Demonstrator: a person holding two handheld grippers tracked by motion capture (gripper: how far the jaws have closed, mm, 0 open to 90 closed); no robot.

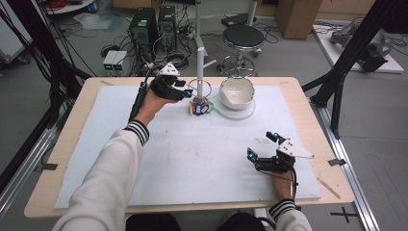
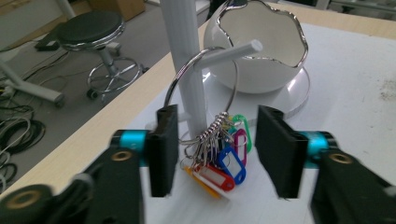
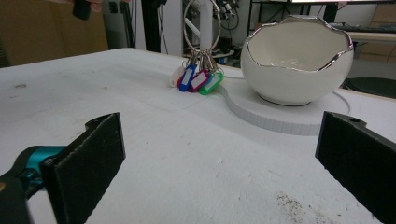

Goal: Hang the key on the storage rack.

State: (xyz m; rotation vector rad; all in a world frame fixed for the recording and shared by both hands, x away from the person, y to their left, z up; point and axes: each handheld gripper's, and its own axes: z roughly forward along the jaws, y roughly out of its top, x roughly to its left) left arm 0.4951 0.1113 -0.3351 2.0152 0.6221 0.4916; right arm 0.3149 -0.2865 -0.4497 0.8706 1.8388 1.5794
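Seemingly we are mid-job: our left gripper [image 1: 185, 89], jaws parted and empty, sits just left of the white stand [image 1: 200, 67], whose peg carries the key ring [image 2: 201, 74], its coloured tags [image 2: 224, 161] resting on the mat. Right of the stand sits the white bowl [image 1: 236, 92]. Well nearer us, our right gripper [image 1: 262, 147] waits spread, holding nothing. The stand's post crowds any grasp.

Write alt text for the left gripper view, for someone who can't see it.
The open left gripper brackets a large metal key ring hanging on a white stand's peg, its colourful key tags bunched by the post. Behind sits a white eggshell-shaped bowl with a silver jagged rim on a round white base.
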